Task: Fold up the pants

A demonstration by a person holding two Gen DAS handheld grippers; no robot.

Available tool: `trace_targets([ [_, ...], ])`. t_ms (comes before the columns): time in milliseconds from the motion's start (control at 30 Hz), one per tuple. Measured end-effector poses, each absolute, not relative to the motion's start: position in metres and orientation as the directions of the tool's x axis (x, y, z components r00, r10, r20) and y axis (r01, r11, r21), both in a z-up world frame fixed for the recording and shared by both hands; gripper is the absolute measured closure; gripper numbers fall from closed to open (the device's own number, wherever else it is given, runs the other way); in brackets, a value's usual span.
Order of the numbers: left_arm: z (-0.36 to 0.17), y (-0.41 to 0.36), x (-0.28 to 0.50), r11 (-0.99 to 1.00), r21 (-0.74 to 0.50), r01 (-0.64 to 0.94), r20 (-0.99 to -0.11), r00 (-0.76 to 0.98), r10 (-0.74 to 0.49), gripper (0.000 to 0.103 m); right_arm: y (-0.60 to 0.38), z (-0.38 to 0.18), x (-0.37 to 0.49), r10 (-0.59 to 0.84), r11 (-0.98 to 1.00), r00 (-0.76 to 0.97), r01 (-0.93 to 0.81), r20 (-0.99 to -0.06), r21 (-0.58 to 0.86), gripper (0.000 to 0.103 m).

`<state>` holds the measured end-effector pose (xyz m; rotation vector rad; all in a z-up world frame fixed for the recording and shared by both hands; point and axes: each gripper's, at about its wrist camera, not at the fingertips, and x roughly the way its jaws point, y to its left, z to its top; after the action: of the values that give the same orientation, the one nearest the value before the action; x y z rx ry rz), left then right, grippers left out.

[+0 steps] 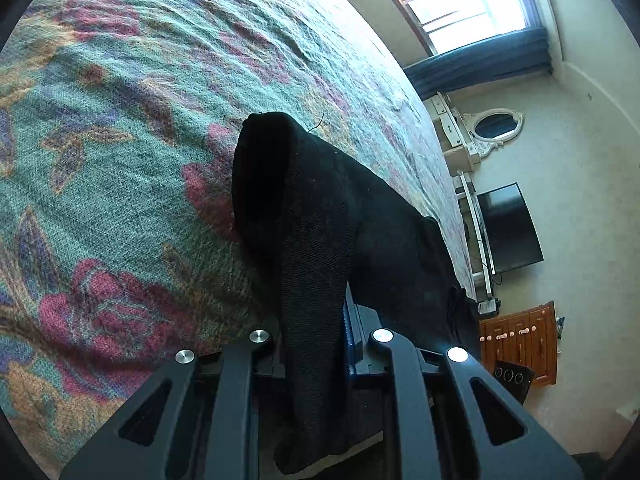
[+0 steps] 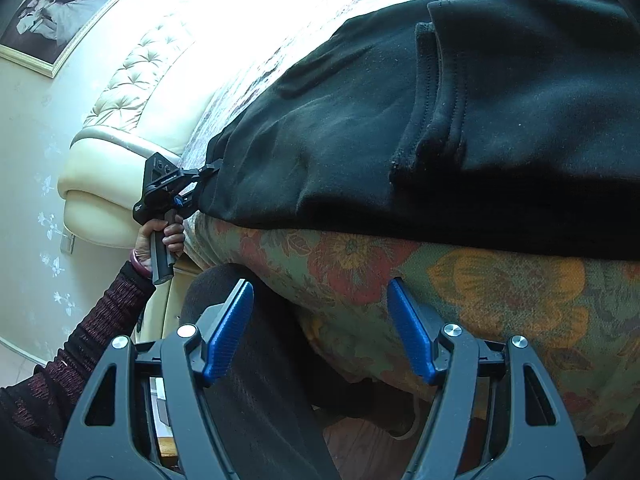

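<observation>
Now left gripper (image 1: 316, 344) jaws clamped on black pants (image 2: 440, 120) edge — right gripper (image 2: 320, 328) jaws wide, empty

Both wrist views close over bedspread (image 1: 120, 140), angled down; shared — black pants (image 2: 440, 120).

Left gripper (image 1: 316, 344): matte black linkage arms, triangular cutouts, four round silver pivot caps, blue pad edge visible. Right gripper (image 2: 320, 328): same black frame, silver caps, blue ribbed pads (image 2: 230, 332). In right wrist view, left unit has black pistol handle, small white lettering, blue knob. Sleeve (image 2: 92, 332): dark maroon-black textured knit. Reddish bangle at wrist.
</observation>
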<state>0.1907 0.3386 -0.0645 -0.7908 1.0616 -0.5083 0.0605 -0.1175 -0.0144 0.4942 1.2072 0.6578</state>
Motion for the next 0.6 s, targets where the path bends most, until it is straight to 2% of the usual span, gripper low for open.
trace_targets([
  [67, -0.05, 0.339, 0.186, 0.612, -0.791, 0.018, -0.541, 0.446, -0.713, 0.087, -0.122, -0.012, 0.06, 0.695, 0.718, 0.223, -0.194, -0.683, 0.668, 0.034],
  [167, -0.017, 0.332, 0.185, 0.537, -0.841, 0.065, -0.439, 0.497, -0.749, 0.087, -0.131, -0.009, 0.061, 0.695, 0.718, 0.245, -0.18, -0.676, 0.672, 0.034],
  [333, 0.04, 0.279, 0.181, 0.501, -0.847, 0.177, -0.362, 0.498, -0.788, 0.087, -0.15, -0.003, 0.058, 0.691, 0.718, 0.286, -0.162, -0.664, 0.677, 0.034],
  [600, 0.097, 0.14, 0.179, 0.464, -0.822, 0.332, -0.334, 0.378, -0.863, 0.087, -0.186, 0.009, 0.053, 0.685, 0.705, 0.373, -0.126, -0.626, 0.698, 0.034],
])
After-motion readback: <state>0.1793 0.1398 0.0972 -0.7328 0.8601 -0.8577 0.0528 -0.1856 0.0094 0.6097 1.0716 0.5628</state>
